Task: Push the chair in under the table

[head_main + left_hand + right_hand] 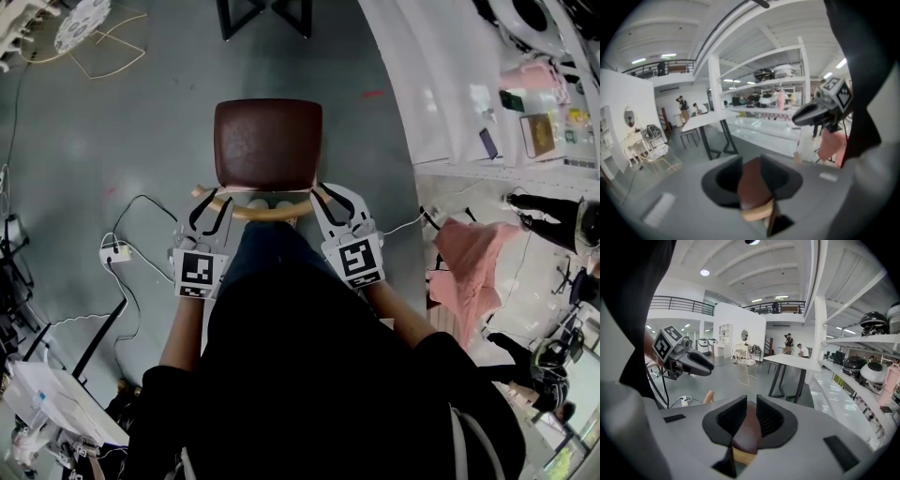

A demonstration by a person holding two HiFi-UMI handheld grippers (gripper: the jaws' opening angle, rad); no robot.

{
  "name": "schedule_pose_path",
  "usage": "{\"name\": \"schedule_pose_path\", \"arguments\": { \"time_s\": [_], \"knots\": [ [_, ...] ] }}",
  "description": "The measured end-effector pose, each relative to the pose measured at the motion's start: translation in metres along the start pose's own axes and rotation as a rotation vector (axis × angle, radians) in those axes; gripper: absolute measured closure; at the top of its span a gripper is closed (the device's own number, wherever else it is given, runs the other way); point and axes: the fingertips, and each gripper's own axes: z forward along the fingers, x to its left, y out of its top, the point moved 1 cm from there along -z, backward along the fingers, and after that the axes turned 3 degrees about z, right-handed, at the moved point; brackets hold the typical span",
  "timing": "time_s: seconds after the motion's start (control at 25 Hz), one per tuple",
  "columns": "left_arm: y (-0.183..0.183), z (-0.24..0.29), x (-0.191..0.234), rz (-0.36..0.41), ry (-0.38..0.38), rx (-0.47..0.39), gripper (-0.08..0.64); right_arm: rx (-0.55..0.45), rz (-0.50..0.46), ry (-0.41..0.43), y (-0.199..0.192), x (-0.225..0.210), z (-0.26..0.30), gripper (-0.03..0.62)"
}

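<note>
A chair with a brown seat (267, 142) and a curved wooden backrest rail (267, 213) stands in front of me, facing a table whose black legs (264, 14) show at the top edge. My left gripper (214, 202) is at the rail's left end. In the left gripper view its jaws (751, 161) close on the wooden rail (757, 212), with the seat (752, 187) beyond. My right gripper (330, 199) is at the rail's right end. In its own view its jaws (751, 401) are nearly together over the rail (742, 456).
A white power strip (114, 251) with cables lies on the grey floor at the left. A long white counter (422, 84) and shelves run along the right, and a pink cloth (473, 272) hangs nearby. A white wire chair (743, 362) stands further off.
</note>
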Motion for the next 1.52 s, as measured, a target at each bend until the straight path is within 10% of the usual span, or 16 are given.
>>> {"name": "schedule_pose_path", "arguments": {
  "time_s": [1.52],
  "knots": [
    [-0.079,0.023,-0.019,0.013,-0.236,0.14,0.414,0.179,0.041,-0.036,-0.069,0.022,0.018,0.567]
  ]
}}
